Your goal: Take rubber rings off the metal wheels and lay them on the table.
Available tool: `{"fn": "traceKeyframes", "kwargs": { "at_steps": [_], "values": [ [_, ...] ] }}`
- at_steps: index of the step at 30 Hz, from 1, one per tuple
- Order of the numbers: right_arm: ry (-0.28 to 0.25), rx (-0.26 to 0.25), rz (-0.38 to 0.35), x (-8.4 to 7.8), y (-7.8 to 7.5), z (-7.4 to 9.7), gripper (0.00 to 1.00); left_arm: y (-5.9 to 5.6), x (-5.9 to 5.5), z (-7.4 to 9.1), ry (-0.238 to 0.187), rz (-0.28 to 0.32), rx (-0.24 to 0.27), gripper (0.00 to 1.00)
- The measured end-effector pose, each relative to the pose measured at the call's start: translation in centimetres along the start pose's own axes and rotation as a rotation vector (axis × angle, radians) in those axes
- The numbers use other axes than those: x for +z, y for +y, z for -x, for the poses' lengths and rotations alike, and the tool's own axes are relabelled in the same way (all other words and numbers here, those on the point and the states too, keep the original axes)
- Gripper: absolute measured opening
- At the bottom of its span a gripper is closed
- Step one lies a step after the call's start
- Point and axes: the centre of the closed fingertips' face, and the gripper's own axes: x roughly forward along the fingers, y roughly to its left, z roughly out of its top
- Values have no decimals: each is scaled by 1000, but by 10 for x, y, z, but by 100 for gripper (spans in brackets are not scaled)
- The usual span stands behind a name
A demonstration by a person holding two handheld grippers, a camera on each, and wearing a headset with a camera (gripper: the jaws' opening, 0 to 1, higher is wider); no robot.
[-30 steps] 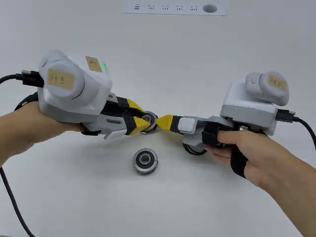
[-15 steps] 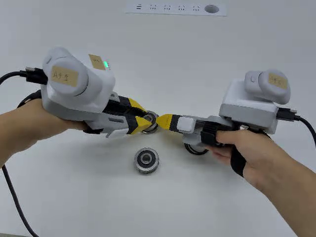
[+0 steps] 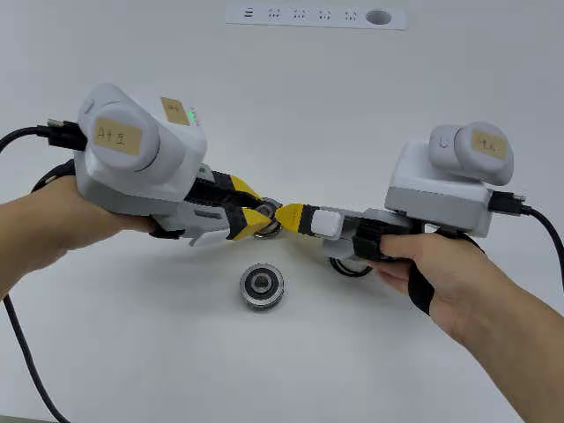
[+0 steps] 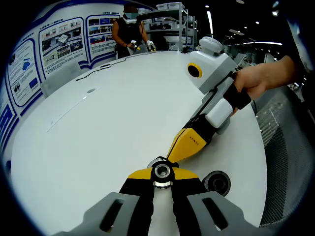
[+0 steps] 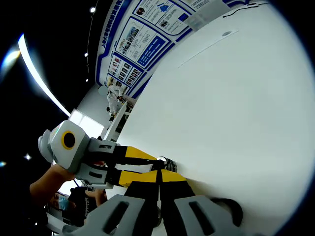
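My left gripper [image 3: 263,220] is shut on a small metal wheel [image 3: 267,218] with a black rubber ring, held above the white table; in the left gripper view the wheel [image 4: 161,173] sits between the yellow jaws. My right gripper [image 3: 284,214] comes from the right, jaws together, tips against the wheel's rim [image 5: 166,162]. I cannot tell whether they pinch the ring. A second ringed wheel [image 3: 262,286] lies flat on the table below the grippers, also seen in the left gripper view [image 4: 216,182]. A dark ring-shaped piece [image 3: 352,265] lies under the right gripper.
The white table [image 3: 291,106] stretches open beyond and in front of the grippers. A white strip with sockets [image 3: 315,15] lies at its far edge. Cables trail from both grippers. A person [image 4: 129,29] stands far off behind the table.
My right gripper has moved left, closing the small gap so its tips now touch the held wheel. The left gripper and the wheel on the table have stayed put.
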Motion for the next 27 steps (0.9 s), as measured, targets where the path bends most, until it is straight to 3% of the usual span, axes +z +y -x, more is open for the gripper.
{"fn": "traceKeyframes", "kwargs": {
  "at_steps": [12, 22, 27],
  "values": [
    [14, -12, 72, 0, 0, -1, 1, 0, 0, 0, -8, 0, 3, 13],
    [15, 6, 53, 2, 12, -5, 1, 0, 0, 0, -12, -2, 0, 13],
    [16, 0, 45, 2, 10, -3, 1, 0, 1, 0, -13, -3, 0, 13]
  ]
}}
